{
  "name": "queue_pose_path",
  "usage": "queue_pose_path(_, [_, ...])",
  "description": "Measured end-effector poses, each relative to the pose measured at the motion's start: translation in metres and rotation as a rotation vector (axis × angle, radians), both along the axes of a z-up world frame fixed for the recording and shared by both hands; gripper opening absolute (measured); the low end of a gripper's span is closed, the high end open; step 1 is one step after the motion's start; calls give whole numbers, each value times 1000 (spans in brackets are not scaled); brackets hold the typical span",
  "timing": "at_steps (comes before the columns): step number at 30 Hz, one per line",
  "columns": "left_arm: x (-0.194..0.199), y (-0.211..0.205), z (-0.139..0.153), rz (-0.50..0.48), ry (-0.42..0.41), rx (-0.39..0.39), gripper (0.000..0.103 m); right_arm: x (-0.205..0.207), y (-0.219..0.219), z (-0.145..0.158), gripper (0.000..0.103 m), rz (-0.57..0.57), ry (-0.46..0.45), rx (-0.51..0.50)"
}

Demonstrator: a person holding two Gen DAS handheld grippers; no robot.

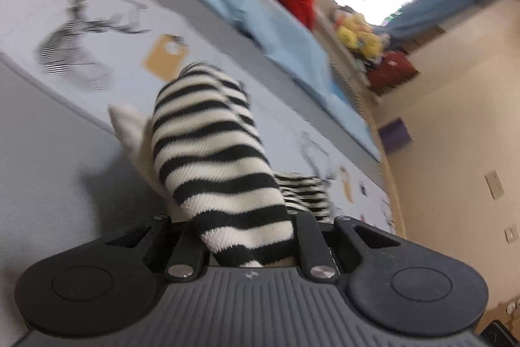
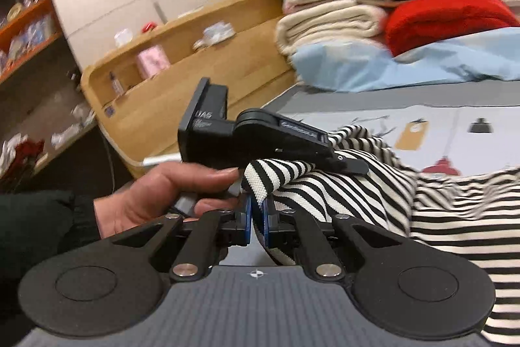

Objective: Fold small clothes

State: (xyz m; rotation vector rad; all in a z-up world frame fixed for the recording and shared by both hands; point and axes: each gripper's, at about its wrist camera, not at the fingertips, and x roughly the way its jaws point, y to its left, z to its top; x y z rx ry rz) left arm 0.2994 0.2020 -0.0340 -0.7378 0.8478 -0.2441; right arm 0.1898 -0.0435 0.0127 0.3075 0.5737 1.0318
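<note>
Grey bedding printed with a stag and paper tags covers the bed point(image 1: 58, 126), with folded blankets point(image 2: 328, 21) stacked by a wooden shelf unit point(image 2: 195, 80). Both tools pinch one black-and-white striped garment point(image 2: 438, 204): the right gripper point(image 2: 256, 213) is clamped on a raised edge, and the left gripper point(image 1: 247, 246), just beyond it, bites a bunched fold. From both, cloth trails away across the bed, its length running to the right. White lettering on the left gripper's body is too blurred to read.
</note>
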Motion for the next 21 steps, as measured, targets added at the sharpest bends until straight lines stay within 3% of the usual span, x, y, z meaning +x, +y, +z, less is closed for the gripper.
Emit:
queue_pose_path(10, [50,-172,16,-208,-149,-18,16,-4,-154,9,7,-283,31,43])
queue_pose_path(12, [51,-203,16,-250,-175,-19,20,-12,-189,10,7,-352,39,48])
queue_pose_path(14, [52,-223,13,-292,-178,-46,49,-18,-217,6,7,-414,58,49])
queue_pose_path(16, [55,-234,11,-345,-173,-49,62,-19,-244,-5,6,-491,132,24])
queue_pose_path(18, [52,-227,12,-334,-205,-21,62,-13,-262,-23,6,-555,235,-42])
queue_pose_path(21, [50,-201,12,-295,-199,-47,62,-1,-272,-59,7,-641,408,-204])
